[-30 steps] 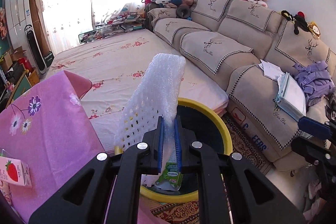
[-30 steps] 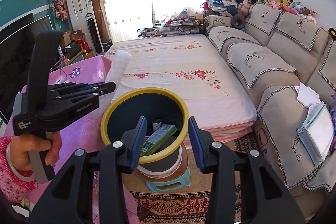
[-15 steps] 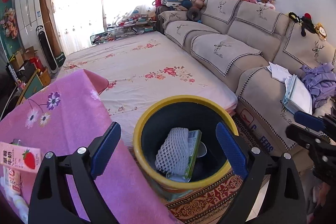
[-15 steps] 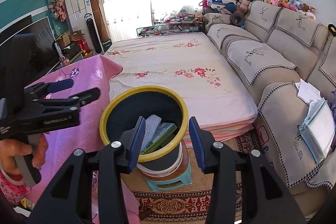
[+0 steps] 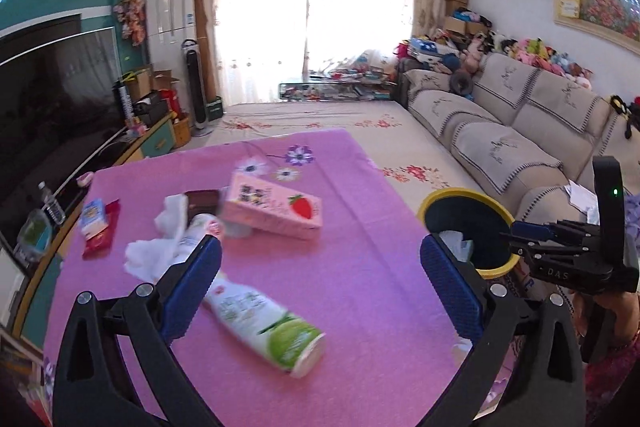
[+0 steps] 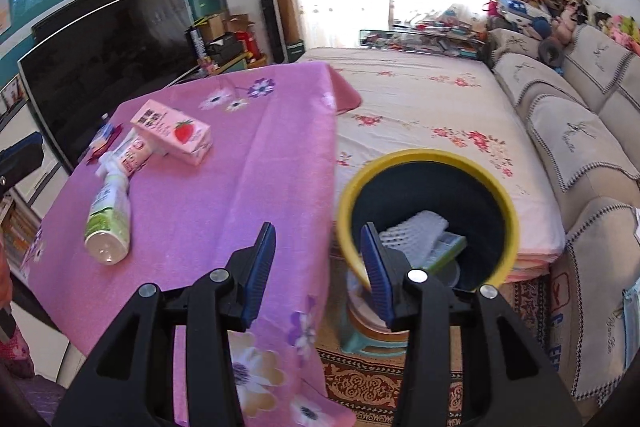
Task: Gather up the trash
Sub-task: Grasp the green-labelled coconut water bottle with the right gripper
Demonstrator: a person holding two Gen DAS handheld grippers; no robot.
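Note:
My left gripper (image 5: 320, 267) is open wide and empty above the pink tablecloth (image 5: 360, 287). Under it lies a white and green bottle (image 5: 264, 323) on its side. Further back are a pink strawberry milk carton (image 5: 272, 207), crumpled white tissue (image 5: 156, 247), a dark wrapper (image 5: 202, 201) and a red packet (image 5: 98, 235). The yellow-rimmed bin (image 6: 428, 211) stands right of the table, with white foam netting (image 6: 412, 231) and a green carton (image 6: 444, 247) inside. My right gripper (image 6: 318, 267) is open and empty over the table's edge beside the bin; it also shows in the left wrist view (image 5: 568, 255).
A floral mattress (image 6: 420, 99) lies on the floor behind the bin and a beige sofa (image 5: 500, 131) runs along the right wall. A television (image 5: 52, 99) on a low cabinet stands to the left. The bin rests on a small stool (image 6: 360, 339) on a patterned rug.
My left gripper opened and let the foam netting fall into the bin, then swung left over the table. My right gripper turned a little left, still open.

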